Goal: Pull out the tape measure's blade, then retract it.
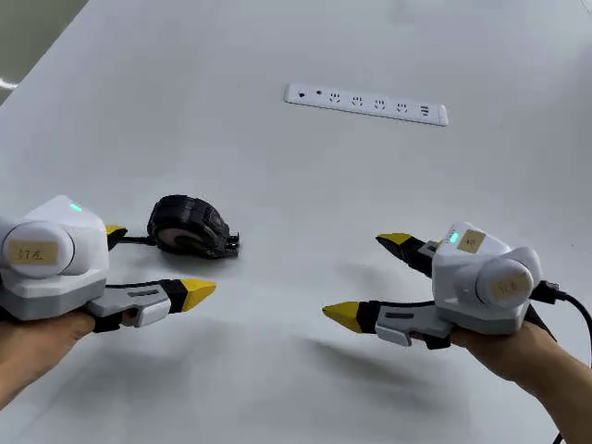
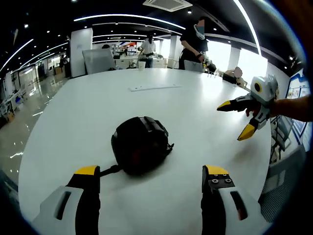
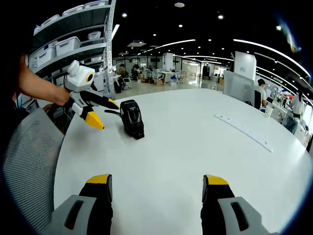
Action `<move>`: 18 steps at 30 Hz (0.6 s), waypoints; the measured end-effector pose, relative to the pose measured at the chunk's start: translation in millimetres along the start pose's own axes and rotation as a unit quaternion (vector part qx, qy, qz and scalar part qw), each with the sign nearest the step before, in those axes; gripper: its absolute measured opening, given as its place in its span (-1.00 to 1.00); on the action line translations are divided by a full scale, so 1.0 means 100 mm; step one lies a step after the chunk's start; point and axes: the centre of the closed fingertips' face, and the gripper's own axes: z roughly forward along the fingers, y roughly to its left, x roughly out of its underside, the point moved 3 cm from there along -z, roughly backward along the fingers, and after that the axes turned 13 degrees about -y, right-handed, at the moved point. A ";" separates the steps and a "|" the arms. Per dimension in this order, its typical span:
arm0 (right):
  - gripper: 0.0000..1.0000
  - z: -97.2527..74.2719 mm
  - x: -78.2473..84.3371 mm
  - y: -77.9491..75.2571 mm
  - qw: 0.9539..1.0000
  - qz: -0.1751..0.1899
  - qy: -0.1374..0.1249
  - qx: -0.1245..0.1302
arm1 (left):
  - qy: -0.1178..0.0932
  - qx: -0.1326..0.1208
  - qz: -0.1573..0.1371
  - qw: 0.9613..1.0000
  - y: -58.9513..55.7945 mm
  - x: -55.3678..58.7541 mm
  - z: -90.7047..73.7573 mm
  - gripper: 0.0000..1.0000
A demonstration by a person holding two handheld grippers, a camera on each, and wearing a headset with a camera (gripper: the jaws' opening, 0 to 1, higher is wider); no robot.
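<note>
Left gripper: your left gripper (image 1: 162, 259) sits low over the bench (image 1: 277, 370), held in your left hand (image 1: 32, 342). In its own view (image 2: 151, 170) the jaws are spread wide and closed on nothing.

Tape: the tape (image 1: 190, 227) rests on the bench just ahead of your left jaws. In the left gripper view (image 2: 141, 144) it lies roughly in line with the gap between them, a little nearer the left-hand jaw, and its case is clear of both tips.

Cord: a thin black cord (image 2: 108, 170) runs back from the tape's case to the yellow tip of that left-hand jaw. You cannot tell from these views whether it touches the tip.

Right gripper: your right gripper (image 1: 361, 276) is held in your right hand (image 1: 509, 347) above the bench, with its shadow beneath it. In its own view (image 3: 156, 178) the jaws are spread wide and hold nothing.

Tape from the right: the tape (image 3: 132, 117) is well ahead of your right jaws and off to their left, just beside the left gripper (image 3: 106, 115).

Grippers: they stand well apart, and the right gripper (image 2: 232, 122) lies ahead and to the right of your left jaws.

Strip: a white power strip (image 1: 365, 103) lies flat on the bench, far beyond both pairs of jaws. From the right gripper (image 3: 242, 129) it is ahead and to the right.

Cable: a black cable (image 1: 569, 305) leaves the rear of your right gripper.
</note>
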 end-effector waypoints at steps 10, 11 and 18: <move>0.62 -0.26 0.04 0.05 0.999 0.017 -0.027 0.041 | -0.019 0.024 0.020 0.999 -0.05 0.03 -0.12 0.74; 0.64 -0.28 0.05 0.06 0.998 0.017 -0.029 0.045 | -0.021 0.026 0.021 0.999 -0.06 0.03 -0.14 0.75; 0.73 -0.39 0.11 0.11 0.997 0.035 -0.037 0.060 | -0.030 0.044 0.043 0.998 -0.14 0.03 -0.22 0.84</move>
